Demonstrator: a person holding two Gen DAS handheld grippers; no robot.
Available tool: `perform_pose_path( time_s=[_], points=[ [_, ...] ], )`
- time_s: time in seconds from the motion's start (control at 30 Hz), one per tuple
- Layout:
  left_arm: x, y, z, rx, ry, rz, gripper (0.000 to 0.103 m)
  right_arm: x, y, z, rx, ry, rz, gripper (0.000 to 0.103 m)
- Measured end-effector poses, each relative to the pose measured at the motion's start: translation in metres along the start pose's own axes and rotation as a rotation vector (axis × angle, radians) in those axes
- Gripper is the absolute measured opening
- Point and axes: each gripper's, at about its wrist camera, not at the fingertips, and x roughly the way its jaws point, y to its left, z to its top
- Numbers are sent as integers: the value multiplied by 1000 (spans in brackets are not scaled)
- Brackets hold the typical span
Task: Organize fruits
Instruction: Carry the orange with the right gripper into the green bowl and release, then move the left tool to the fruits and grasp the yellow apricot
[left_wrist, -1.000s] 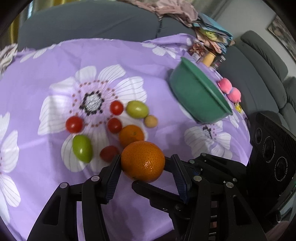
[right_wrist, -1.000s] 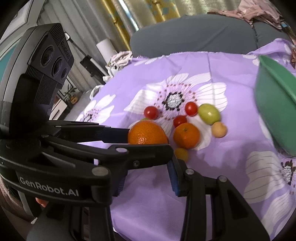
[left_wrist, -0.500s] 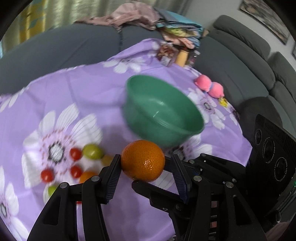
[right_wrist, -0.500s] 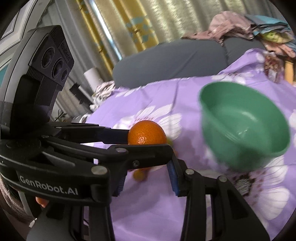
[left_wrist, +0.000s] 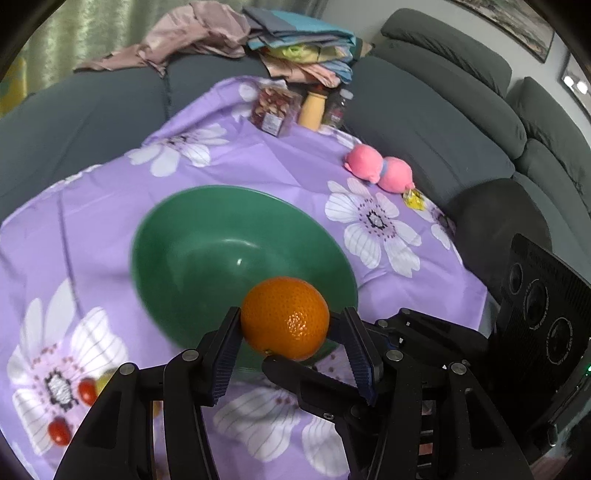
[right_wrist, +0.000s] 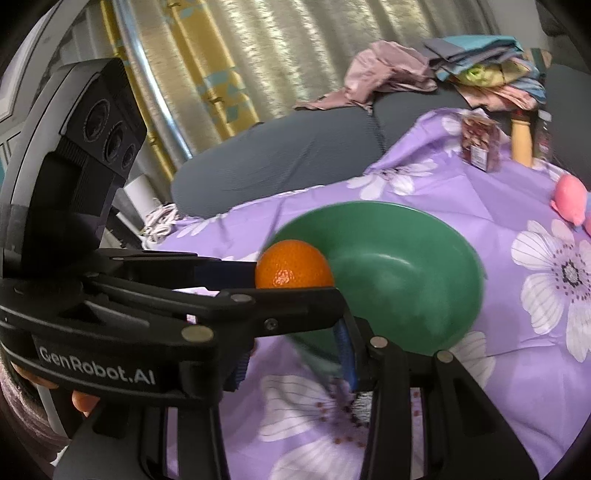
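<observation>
My left gripper (left_wrist: 286, 341) is shut on an orange (left_wrist: 285, 318) and holds it above the near rim of an empty green bowl (left_wrist: 207, 254) on the purple flowered cloth. In the right wrist view the same orange (right_wrist: 293, 264) sits at the bowl's (right_wrist: 399, 280) left edge, with the left gripper's body crossing in front. My right gripper (right_wrist: 295, 362) is open and empty, its blue pad (right_wrist: 345, 349) by the bowl's near rim. Small red tomatoes (left_wrist: 59, 432) and other fruit lie at the lower left of the cloth.
A pink plush toy (left_wrist: 378, 168), a snack packet (left_wrist: 273, 107) and bottles (left_wrist: 312, 109) stand at the cloth's far edge. A grey sofa (left_wrist: 443, 110) with piled clothes surrounds the table. Curtains hang behind.
Both grippers have swung right, from over the fruit cluster to the green bowl. The left gripper keeps the orange, which now hangs over the bowl's near rim.
</observation>
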Motion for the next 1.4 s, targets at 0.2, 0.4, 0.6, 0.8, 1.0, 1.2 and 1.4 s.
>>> perform_pose_path(
  time_s=[0.2,0.4,0.6,0.8,1.0,1.2,1.4],
  points=[
    [29,2,6,-31,58,-56,54,7,-26,-2,45,30,-35,41],
    [44,3,8,-37,92,-73,54,15,-37,-6,59,68,-75,41],
    [46,1,6,-16,92,-28,54,16,-39,-7,51,76,-109,43],
    [22,9,4,-11,35,15,69,4,-41,-8,61,54,-147,51],
    [-21,34,-4,-76,-45,39,74,-27,-43,-10,61,6,-183,56],
    [-63,66,-31,-172,-115,99,91,-46,-33,-13,58,-13,-180,64],
    [-92,100,-66,-268,-130,155,92,-41,-6,-23,11,18,-132,64]
  ],
)
